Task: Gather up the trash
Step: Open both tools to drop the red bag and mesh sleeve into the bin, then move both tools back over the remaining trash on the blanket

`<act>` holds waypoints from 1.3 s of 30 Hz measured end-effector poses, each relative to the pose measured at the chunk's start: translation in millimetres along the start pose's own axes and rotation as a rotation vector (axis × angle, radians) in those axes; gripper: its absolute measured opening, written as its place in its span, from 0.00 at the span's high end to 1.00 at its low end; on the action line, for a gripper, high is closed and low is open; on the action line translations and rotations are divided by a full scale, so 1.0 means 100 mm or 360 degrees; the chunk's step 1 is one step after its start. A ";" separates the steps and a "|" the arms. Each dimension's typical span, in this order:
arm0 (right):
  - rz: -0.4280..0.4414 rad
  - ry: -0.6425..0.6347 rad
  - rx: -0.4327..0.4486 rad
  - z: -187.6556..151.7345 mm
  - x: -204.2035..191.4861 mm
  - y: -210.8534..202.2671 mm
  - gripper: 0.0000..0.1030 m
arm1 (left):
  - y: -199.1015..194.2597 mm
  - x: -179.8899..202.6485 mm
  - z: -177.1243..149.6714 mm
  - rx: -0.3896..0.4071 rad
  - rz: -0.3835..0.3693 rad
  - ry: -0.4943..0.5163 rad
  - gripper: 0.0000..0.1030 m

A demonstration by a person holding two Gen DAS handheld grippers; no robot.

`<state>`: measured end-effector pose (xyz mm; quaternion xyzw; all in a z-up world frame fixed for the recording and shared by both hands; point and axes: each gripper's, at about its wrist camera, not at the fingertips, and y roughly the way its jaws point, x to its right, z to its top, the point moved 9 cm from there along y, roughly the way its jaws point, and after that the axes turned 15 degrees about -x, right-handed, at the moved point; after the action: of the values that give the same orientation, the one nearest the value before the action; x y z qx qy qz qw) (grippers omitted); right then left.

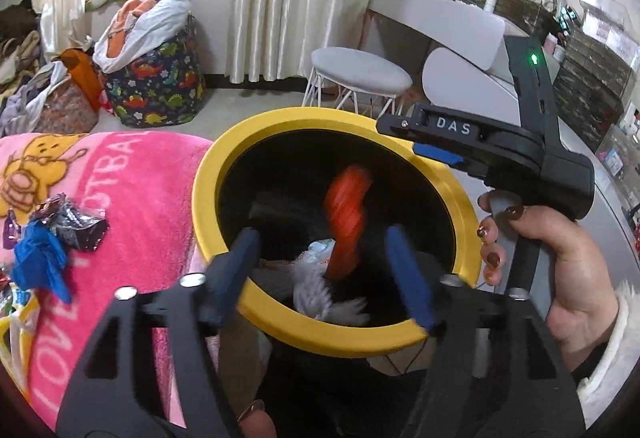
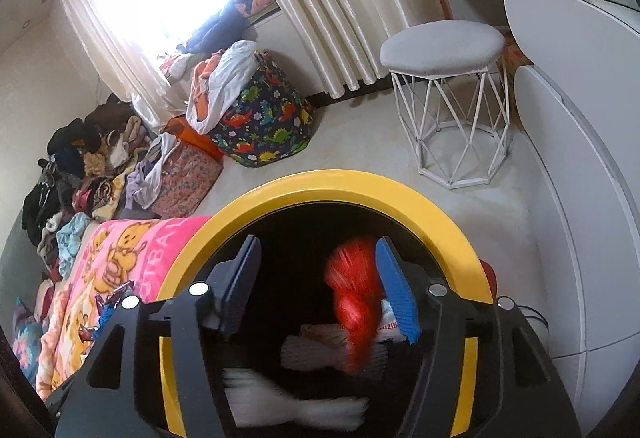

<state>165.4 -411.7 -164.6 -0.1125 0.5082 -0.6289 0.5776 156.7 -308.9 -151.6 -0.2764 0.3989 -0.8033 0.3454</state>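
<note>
A black bin with a yellow rim (image 1: pixel 208 174) stands beside the bed; it also shows in the right wrist view (image 2: pixel 360 186). A blurred red piece of trash (image 1: pixel 346 218) is inside the bin's mouth, free of both grippers, also seen in the right wrist view (image 2: pixel 356 302). White paper and foam trash (image 1: pixel 316 282) lies in the bin. My left gripper (image 1: pixel 324 274) is open over the bin. My right gripper (image 2: pixel 316 286) is open over the bin; its body shows in the left wrist view (image 1: pixel 480 142). Crumpled foil and blue wrappers (image 1: pixel 52 238) lie on the pink blanket (image 1: pixel 132 206).
A grey stool with white wire legs (image 2: pixel 444 50) stands on the floor beyond the bin. A dinosaur-print bag of clothes (image 2: pixel 264 122) and clothing piles (image 2: pixel 80 174) sit by the curtains. A white curved desk (image 2: pixel 560 38) is at the right.
</note>
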 end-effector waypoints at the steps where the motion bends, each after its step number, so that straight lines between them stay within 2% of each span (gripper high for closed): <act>1: 0.0000 0.0000 0.0002 0.00 0.00 0.00 0.39 | -0.02 -0.01 0.00 0.0011 0.0000 -0.0013 0.26; 3: 0.0000 -0.0001 0.0003 0.00 0.00 0.00 0.38 | -0.04 -0.04 0.01 0.0030 0.0005 -0.0039 0.15; 6: 0.0001 -0.0005 0.0005 0.01 0.00 -0.01 0.36 | -0.10 -0.12 0.02 0.0058 0.0026 -0.0078 0.11; 16: 0.0021 -0.0086 0.0015 0.05 -0.17 -0.05 0.33 | -0.33 -0.44 0.05 0.0136 0.0098 -0.0209 0.11; 39: 0.0129 -0.0410 0.0048 -0.09 -1.08 -0.18 0.26 | -0.89 -1.22 -0.04 0.0303 0.0233 -0.0482 0.11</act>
<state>181.0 -319.3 -106.7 -0.1630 0.4244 -0.5929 0.6647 198.4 -173.3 -100.1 -0.3306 0.2836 -0.7593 0.4834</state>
